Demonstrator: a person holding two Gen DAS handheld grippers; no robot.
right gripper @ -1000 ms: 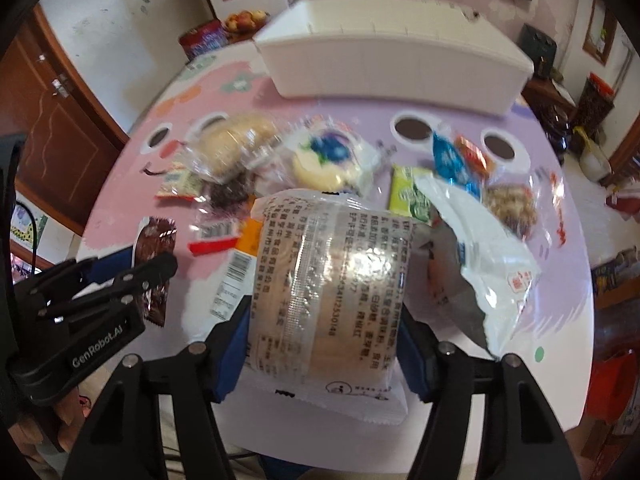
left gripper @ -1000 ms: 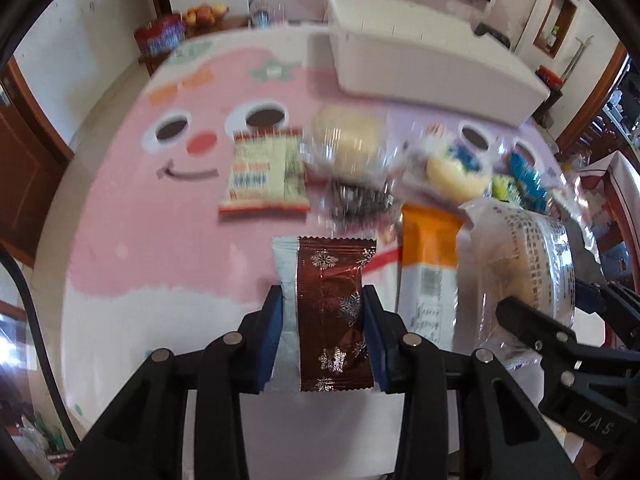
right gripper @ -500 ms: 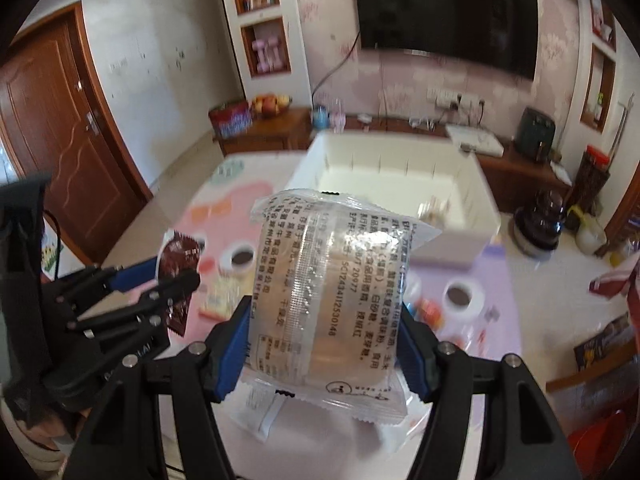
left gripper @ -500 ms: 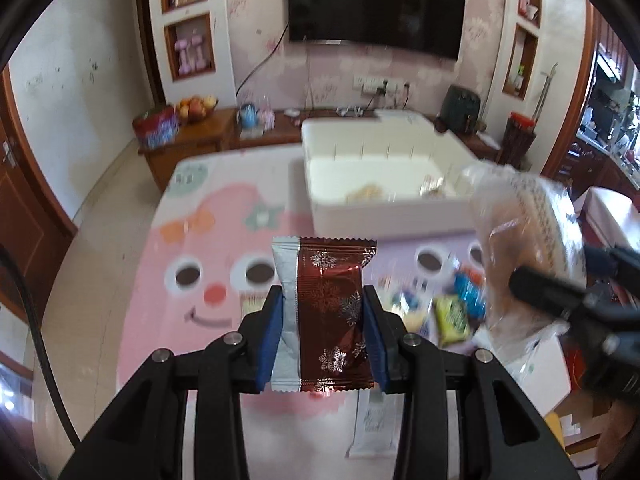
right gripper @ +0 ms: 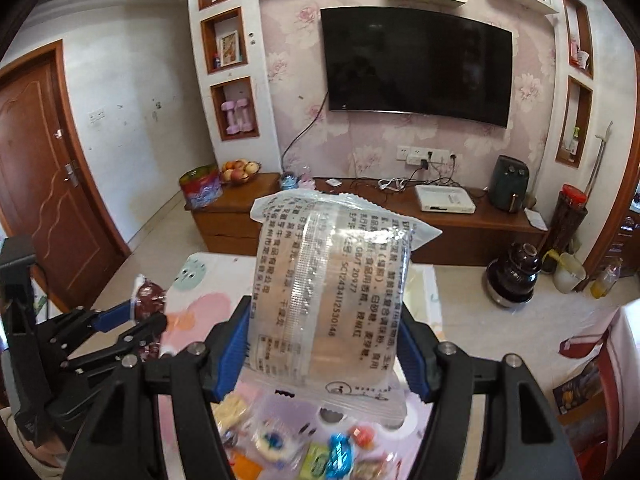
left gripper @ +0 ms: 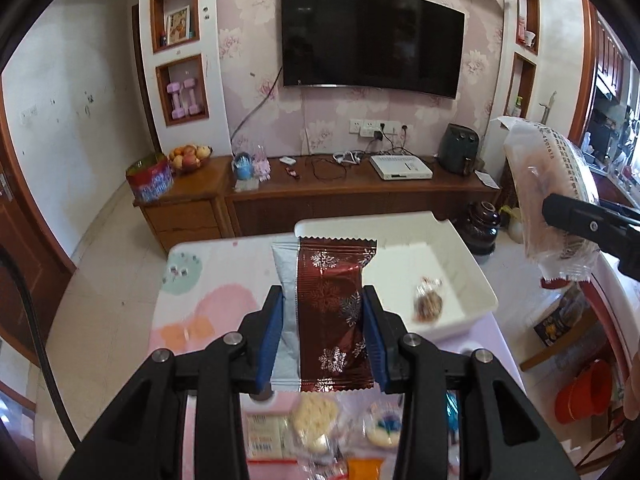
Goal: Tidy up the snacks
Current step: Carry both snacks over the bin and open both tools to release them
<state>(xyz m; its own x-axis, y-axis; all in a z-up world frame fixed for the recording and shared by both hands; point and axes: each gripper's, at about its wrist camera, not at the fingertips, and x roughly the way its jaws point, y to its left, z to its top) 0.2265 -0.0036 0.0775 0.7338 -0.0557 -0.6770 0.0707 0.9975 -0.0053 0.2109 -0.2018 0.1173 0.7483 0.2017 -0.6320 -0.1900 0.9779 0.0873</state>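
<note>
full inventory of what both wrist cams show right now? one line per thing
brown snack packet: 1, dark red-brown foil with snowflakes, clamped in the left gripper
clear bread packet: 1, transparent with black print, clamped in the right gripper
storage bin: 1, white, far end of the table, one wrapped snack inside
loose snacks: several, mixed colours, on the table's near part
table cover: 1, pink cartoon print
TV: 1, black, on the wall
TV cabinet: 1, brown wood, under the TV
fruit bowl: 1, oranges and red fruit, on the cabinet
bucket: 1, red, on the floor at right
left gripper: 1, black with blue pads, shut
right gripper: 1, black with blue pads, shut
</note>
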